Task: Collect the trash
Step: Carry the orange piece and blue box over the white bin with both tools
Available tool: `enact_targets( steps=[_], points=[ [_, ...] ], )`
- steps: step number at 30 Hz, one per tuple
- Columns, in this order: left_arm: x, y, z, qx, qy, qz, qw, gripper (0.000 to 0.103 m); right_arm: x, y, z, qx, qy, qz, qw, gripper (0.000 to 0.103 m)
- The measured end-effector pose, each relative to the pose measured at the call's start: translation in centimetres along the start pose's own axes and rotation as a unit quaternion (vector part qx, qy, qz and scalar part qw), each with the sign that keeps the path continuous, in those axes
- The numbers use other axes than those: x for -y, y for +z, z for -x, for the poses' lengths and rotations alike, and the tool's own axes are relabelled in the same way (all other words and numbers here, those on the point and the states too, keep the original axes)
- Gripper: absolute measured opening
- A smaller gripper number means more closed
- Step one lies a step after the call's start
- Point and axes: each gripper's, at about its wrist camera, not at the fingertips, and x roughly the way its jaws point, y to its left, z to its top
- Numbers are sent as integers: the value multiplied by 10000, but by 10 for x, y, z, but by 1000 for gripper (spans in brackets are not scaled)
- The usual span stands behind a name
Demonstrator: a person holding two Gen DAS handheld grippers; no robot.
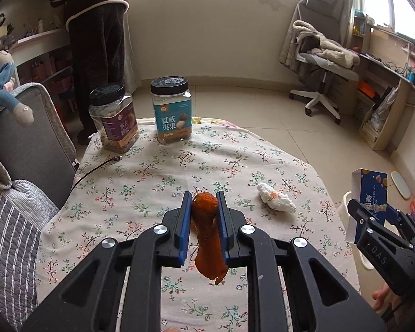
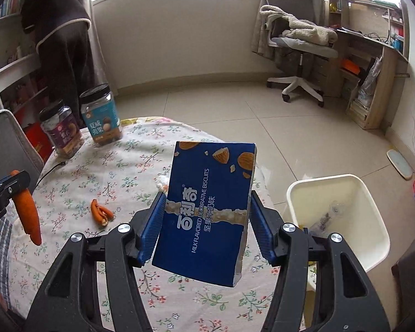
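Observation:
My left gripper [image 1: 204, 202] is shut on a long piece of orange peel [image 1: 207, 238] and holds it above the floral tablecloth [image 1: 152, 171]; it also shows in the right wrist view [image 2: 27, 215]. My right gripper [image 2: 206, 202] is shut on a blue biscuit box [image 2: 210, 210], lifted over the table's right edge; the box also shows in the left wrist view [image 1: 370, 191]. A crumpled white tissue [image 1: 275, 197] lies on the cloth right of the left gripper. A second, smaller orange peel [image 2: 101, 211] lies on the cloth. A white trash bin [image 2: 373, 193] stands on the floor right of the table, with some trash inside.
Two snack jars, one purple-labelled [image 1: 116, 119] and one blue-labelled [image 1: 172, 110], stand at the table's far end. A black cable [image 1: 96, 166] lies near them. A grey chair [image 1: 30, 144] is at the left. A person [image 1: 94, 41] stands beyond the table. An office chair [image 1: 318, 69] and desk are far right.

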Motion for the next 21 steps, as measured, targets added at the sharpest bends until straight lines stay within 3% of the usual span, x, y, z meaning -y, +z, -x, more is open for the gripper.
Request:
enact_targets(
  steps=[12,21],
  points=[
    [53,-3,-12,-77,-319,-369,9988,18,79,-1,5,75,-654,-524,9965,57],
    [100,-8,-21,-180,-629,-740,9951,18,158,-8,4,-81,-1247,-1364,9827,59]
  ],
)
